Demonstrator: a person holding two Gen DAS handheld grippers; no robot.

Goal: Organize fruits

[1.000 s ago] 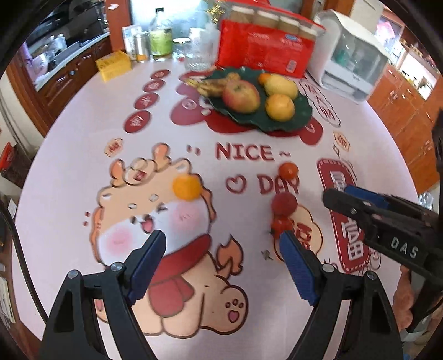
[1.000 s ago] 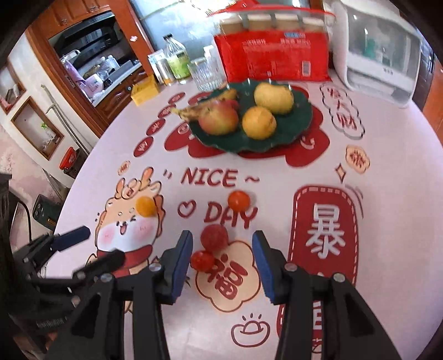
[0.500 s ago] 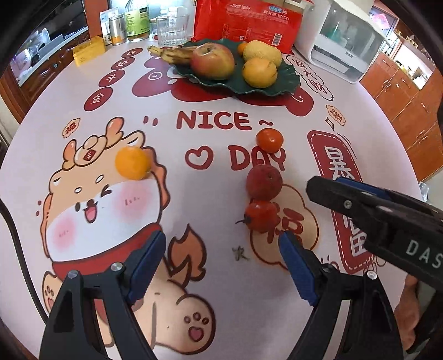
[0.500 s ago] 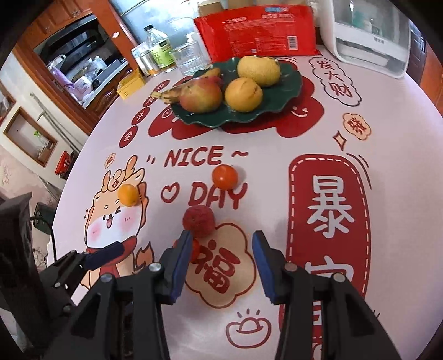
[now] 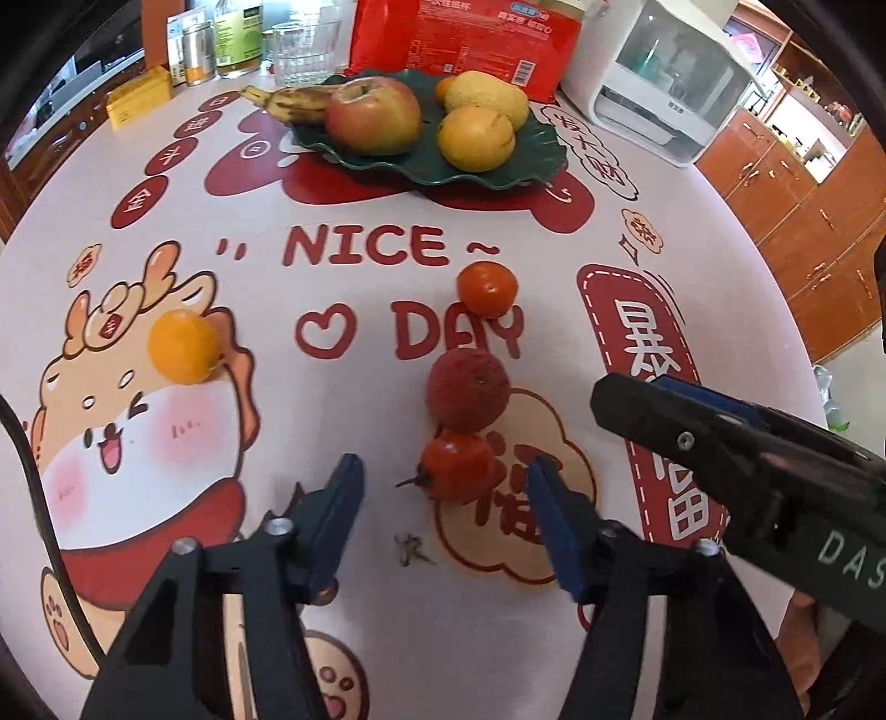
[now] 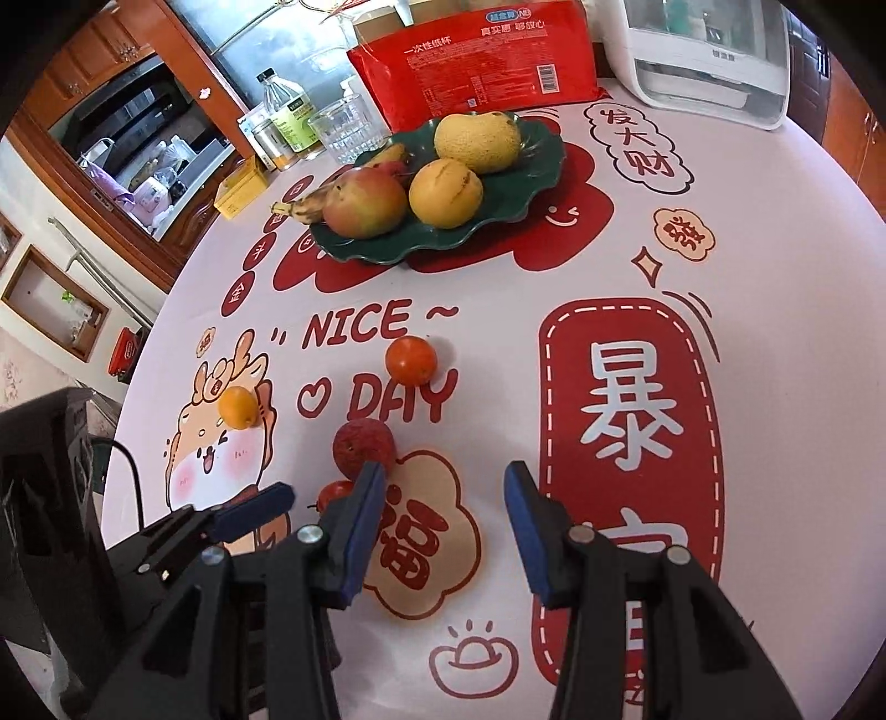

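Observation:
A small red stemmed fruit [image 5: 457, 467] lies on the printed tablecloth between the tips of my open left gripper [image 5: 443, 479], not gripped. A larger dark red fruit [image 5: 468, 389] lies just beyond it, then an orange-red tangerine [image 5: 487, 288]. A small orange [image 5: 183, 346] lies to the left. A green leaf-shaped plate [image 5: 515, 166] at the back holds an apple, two yellow fruits and a banana. My right gripper [image 6: 440, 487] is open and empty, right of the red fruits [image 6: 362, 446]; its left finger partly hides the small one [image 6: 335, 492].
Behind the plate [image 6: 531, 166] stand a red paper-cup package [image 5: 465, 39], a glass [image 5: 299, 52], bottles, a yellow box [image 5: 138, 102] and a white appliance [image 5: 659, 94]. The table edge curves away on the right, with wooden cabinets beyond.
My left gripper moved forward and right until the small red fruit lies between its fingers, which have narrowed. My right gripper moved slightly forward and stayed open.

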